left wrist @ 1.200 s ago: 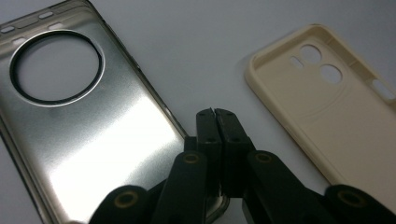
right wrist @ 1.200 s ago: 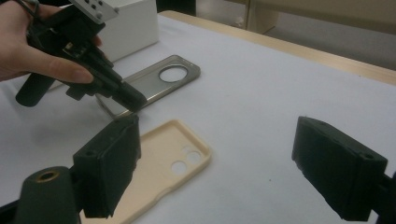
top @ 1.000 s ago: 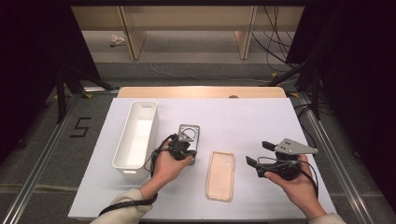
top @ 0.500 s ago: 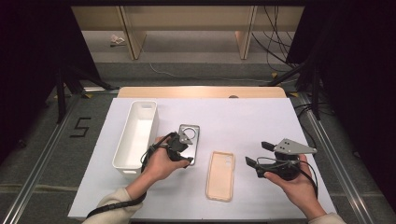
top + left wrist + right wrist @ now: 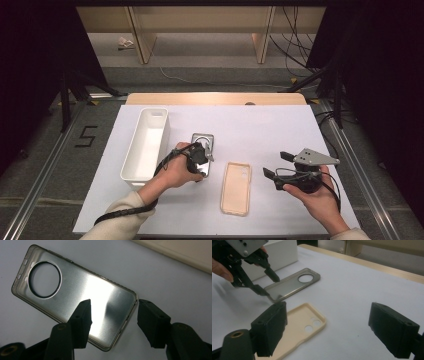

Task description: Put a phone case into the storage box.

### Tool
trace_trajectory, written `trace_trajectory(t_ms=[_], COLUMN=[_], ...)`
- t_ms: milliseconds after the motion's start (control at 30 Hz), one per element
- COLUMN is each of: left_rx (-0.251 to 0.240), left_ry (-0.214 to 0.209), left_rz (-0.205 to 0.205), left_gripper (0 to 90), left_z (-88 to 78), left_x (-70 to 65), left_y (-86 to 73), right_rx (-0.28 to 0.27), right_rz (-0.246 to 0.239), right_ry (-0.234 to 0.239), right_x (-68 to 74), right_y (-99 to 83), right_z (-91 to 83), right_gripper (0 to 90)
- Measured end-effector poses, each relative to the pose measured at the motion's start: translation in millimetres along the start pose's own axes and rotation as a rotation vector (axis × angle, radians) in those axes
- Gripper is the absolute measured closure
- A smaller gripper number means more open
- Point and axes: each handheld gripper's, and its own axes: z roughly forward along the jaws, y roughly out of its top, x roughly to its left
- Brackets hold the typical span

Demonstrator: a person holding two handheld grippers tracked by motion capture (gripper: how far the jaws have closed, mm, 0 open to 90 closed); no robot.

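The left gripper [image 5: 112, 315] has just opened over the grey translucent phone case's [image 5: 75, 292] corner, nothing pinched — next, close on its edge — while the right gripper [image 5: 327, 332] gapes empty.

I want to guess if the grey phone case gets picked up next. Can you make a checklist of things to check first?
1. Left gripper jaws apart, having just been opening: ok.
2. Grey case corner sits between those jaws, one above it, one past its edge: ok.
3. Pads pressing the grey case: not ok, no grip yet.
4. Grey case lies flat on the white table: ok.
5. Beige case lies apart from the grey one: ok.
6. Right gripper open, holding nothing: ok.
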Motion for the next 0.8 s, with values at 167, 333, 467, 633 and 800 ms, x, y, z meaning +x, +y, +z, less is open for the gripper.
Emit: trace_trajectory(t_ms=[167, 333, 467, 633, 800], left_rx=[0.027, 0.048, 0.043, 0.06, 0.078], left_ry=[-0.005, -0.011, -0.017, -0.021, -0.017], left_rz=[0.067, 0.092, 0.087, 0.1, 0.123], left_gripper=[44.9, 43.0, 42.5, 42.8, 44.4], left_z=[4.8, 8.1, 8.7, 10.3, 12.6], left_x=[1.5, 2.7, 2.1, 2.3, 3.6], left_y=[-2.5, -3.9, -2.5, -1.7, -1.0], right_rx=[-0.001, -0.001, -0.001, -0.002, -0.003], right_rz=[-0.002, -0.002, -0.001, -0.002, -0.004], right_ry=[0.0, -0.001, -0.001, -0.001, -0.002], right_x=[0.3, 0.3, 0.1, 0.2, 0.3], right_y=[0.1, 0.2, 0.2, 0.2, 0.4], right_z=[0.4, 0.2, 0.2, -0.1, -0.1], right_gripper=[16.4, 16.4, 16.4, 16.4, 16.4])
